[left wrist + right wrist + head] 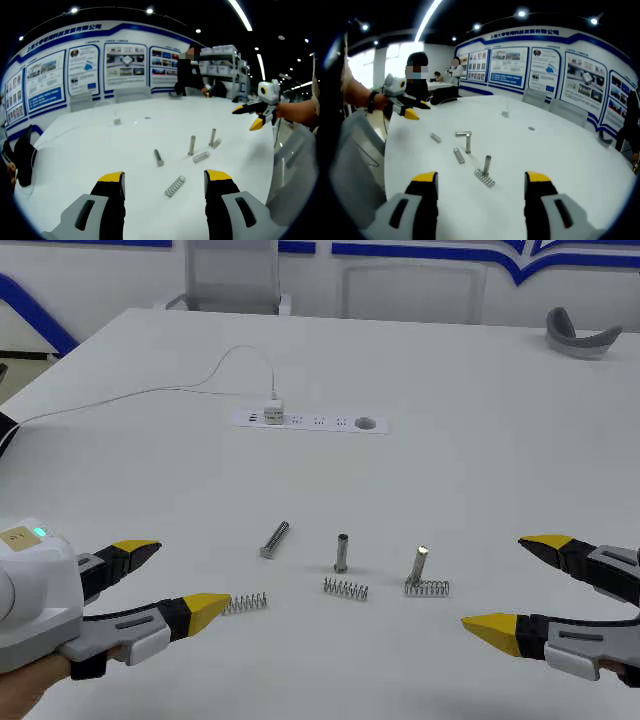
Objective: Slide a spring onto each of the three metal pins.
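Head view is showing me holding my left gripper low at the left of the white table and my right gripper low at the right, both sets of yellow-tipped jaws standing wide apart and gripping nothing. Between them I am counting three metal pins and three springs. The left pin is lying flat on the table, the middle pin is standing upright, and the right pin is standing with a slight lean. All three springs are lying on their sides on the table: the left spring is resting just beside the lower tip of my left gripper and apart from the lying pin, the middle spring is sitting just in front of the middle pin, and the right spring is lying at the foot of the right pin, seeming to touch it. In the left gripper view I am looking out between my open jaws at the nearest spring, with the pins and the other two springs beyond it and my right gripper hovering over the far edge. In the right gripper view the leaning pin and its spring are sitting nearest, between my spread tips. Farther back on the table, one white power strip is lying with one white plug in it, a thin cable trailing off to the left, and one grey curved object is resting near the far right corner.
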The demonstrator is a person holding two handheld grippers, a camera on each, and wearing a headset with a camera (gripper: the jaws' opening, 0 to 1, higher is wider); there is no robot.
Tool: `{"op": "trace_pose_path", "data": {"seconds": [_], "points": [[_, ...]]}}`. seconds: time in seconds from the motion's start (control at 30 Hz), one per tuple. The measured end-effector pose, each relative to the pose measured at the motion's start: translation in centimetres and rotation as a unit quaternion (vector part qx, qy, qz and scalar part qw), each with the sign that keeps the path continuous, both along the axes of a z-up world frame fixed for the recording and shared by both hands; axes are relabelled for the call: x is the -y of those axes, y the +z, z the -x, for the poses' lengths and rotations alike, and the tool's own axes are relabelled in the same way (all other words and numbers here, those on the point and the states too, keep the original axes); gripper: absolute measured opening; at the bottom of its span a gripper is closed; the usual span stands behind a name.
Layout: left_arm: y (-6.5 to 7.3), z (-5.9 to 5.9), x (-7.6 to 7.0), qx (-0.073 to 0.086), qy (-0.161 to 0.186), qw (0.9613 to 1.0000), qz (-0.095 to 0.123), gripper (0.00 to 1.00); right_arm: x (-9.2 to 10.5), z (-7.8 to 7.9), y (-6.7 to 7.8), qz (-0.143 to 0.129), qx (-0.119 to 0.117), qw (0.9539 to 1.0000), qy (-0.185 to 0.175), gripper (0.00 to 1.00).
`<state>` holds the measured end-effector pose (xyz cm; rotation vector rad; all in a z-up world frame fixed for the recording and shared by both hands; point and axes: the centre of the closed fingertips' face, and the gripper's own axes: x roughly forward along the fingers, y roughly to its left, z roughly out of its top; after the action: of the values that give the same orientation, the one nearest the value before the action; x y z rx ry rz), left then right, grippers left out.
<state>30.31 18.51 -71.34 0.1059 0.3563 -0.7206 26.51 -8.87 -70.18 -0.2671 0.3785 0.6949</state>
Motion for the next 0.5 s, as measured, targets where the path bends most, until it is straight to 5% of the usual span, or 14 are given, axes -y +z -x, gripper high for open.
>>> {"op": "trace_pose_path", "data": {"seconds": [0.5], "points": [[-0.26,-0.40,0.03,-0.005,0.004,1.0000,0.002,0.65,0.07,-0.12,-0.13,-0.002,-0.001,1.0000,-0.002,0.72]]}}
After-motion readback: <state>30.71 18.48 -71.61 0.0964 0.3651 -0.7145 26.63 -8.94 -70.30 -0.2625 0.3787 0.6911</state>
